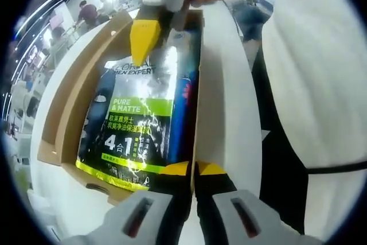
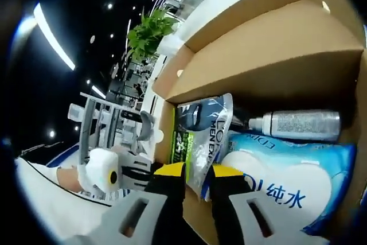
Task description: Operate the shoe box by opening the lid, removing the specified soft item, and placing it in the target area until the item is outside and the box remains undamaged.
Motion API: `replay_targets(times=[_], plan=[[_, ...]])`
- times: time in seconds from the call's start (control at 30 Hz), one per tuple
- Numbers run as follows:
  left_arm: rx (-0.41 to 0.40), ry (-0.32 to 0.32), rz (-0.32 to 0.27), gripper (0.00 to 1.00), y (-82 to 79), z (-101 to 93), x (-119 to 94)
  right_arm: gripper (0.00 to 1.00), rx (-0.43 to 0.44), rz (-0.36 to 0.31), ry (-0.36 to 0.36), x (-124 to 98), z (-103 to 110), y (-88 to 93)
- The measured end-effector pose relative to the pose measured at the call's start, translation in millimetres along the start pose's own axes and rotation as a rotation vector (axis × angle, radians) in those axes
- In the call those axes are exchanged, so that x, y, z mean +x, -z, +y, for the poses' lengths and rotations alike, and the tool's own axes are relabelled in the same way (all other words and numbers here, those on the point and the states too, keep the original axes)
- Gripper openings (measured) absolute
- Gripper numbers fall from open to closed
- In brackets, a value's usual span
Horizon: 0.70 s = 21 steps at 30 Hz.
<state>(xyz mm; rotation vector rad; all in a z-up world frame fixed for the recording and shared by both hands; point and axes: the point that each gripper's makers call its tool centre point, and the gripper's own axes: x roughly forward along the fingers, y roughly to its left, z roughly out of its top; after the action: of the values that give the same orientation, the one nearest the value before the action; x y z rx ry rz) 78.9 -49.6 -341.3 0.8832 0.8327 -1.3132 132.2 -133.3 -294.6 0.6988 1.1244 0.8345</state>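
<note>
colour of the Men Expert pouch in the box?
Mostly black pouch with a lime-green band, white lettering and a glossy silver top; clearest in the left gripper view.

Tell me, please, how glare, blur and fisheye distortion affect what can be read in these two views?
Left gripper view: bright glare streaks across the glossy L'Oreal Men Expert pouch, washing out its upper print; the other gripper's yellow tip is blurred. Right gripper view: the background is dark with flaring ceiling lights; the cardboard box bows under fisheye distortion; the blue wet-wipes pack stays legible.
</note>
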Motion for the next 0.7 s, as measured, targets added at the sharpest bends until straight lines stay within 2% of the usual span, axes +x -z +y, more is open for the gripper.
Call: replay_targets(times=[0.07,0.47,0.53,0.7], plan=[[0.000,-0.001,0.000,0.02,0.0,0.0,0.0,0.15,0.009,0.004,-0.025,-0.3,5.9,-0.4],[0.001,0.002,0.001,0.02,0.0,0.1,0.1,0.13,0.083,0.003,-0.036,13.2,8.5,-9.1],[0.001,0.002,0.002,0.02,0.0,0.2,0.2,0.10,0.097,-0.002,-0.030,17.5,6.7,-9.9],[0.001,0.002,0.003,0.02,0.1,0.0,0.3,0.08,0.105,-0.015,-0.066,24.4,17.5,-13.2]])
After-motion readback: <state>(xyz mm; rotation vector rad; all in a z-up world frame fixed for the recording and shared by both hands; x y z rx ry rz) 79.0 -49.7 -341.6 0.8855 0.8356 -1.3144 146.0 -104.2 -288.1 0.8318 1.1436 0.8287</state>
